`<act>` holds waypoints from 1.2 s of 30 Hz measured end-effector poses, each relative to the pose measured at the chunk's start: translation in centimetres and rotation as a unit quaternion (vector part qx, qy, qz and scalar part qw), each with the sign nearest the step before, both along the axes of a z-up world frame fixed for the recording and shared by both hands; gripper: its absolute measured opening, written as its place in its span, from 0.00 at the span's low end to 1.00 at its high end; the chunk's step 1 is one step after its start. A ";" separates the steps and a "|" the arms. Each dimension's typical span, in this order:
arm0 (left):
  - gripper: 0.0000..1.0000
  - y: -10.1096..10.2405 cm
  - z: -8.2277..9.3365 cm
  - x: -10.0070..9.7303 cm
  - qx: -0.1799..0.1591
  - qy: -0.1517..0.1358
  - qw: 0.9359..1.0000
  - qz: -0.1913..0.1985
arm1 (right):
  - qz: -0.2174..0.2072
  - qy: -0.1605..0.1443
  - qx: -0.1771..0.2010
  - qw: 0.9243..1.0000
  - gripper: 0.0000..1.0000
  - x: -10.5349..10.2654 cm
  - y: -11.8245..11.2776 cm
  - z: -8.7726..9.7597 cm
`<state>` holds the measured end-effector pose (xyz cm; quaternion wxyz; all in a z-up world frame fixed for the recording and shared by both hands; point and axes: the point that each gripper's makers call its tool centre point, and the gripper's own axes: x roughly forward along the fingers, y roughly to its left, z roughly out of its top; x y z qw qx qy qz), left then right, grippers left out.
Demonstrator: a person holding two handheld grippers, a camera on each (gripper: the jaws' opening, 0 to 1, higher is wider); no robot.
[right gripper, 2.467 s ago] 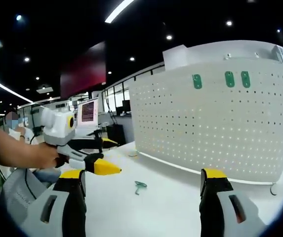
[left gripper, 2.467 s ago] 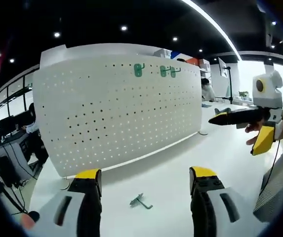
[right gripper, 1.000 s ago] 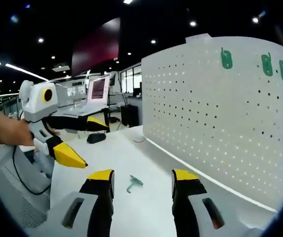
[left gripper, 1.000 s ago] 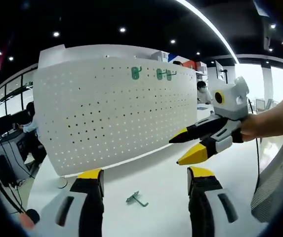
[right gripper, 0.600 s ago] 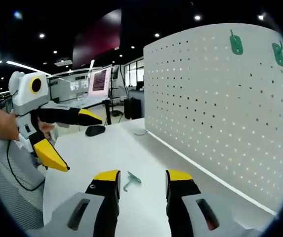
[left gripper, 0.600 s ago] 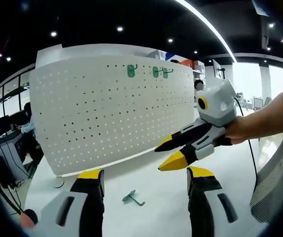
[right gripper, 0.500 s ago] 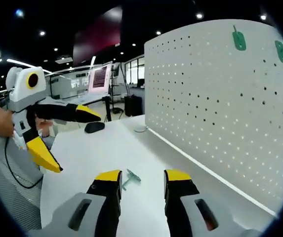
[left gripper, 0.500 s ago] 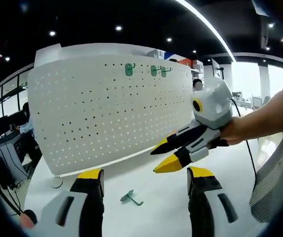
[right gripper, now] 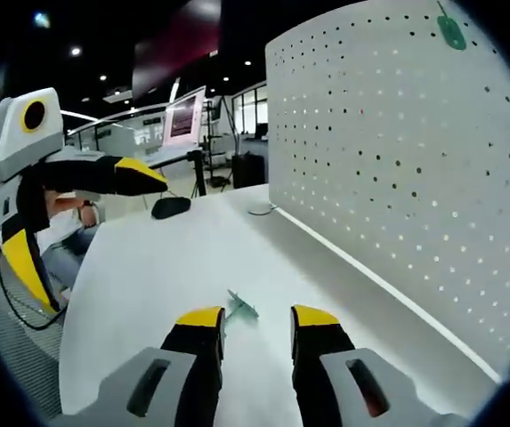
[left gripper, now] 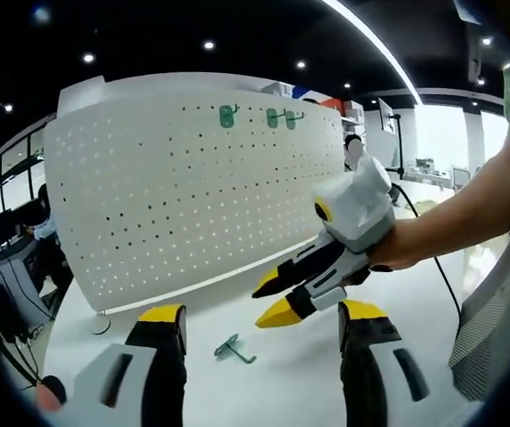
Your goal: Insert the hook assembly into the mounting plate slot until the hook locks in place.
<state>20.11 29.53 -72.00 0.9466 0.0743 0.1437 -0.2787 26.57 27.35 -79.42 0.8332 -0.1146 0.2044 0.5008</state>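
My right gripper [right gripper: 256, 317], jaws parted, hovers just over the green hook [right gripper: 239, 308] on the white table [right gripper: 148, 276]; my left gripper [left gripper: 262, 313] waits wide open.

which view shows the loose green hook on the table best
The left gripper view: the hook lies in full sight on the white table, beside the open right gripper. In the right gripper view the hook sits just beyond that gripper's jaws, and the left jaw hides one end.
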 end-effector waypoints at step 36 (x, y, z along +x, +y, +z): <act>0.71 1.8 -4.0 0.2 0.020 0.088 0.996 0.021 | 0.055 0.011 -0.033 0.998 0.13 1.0 2.8 -3.7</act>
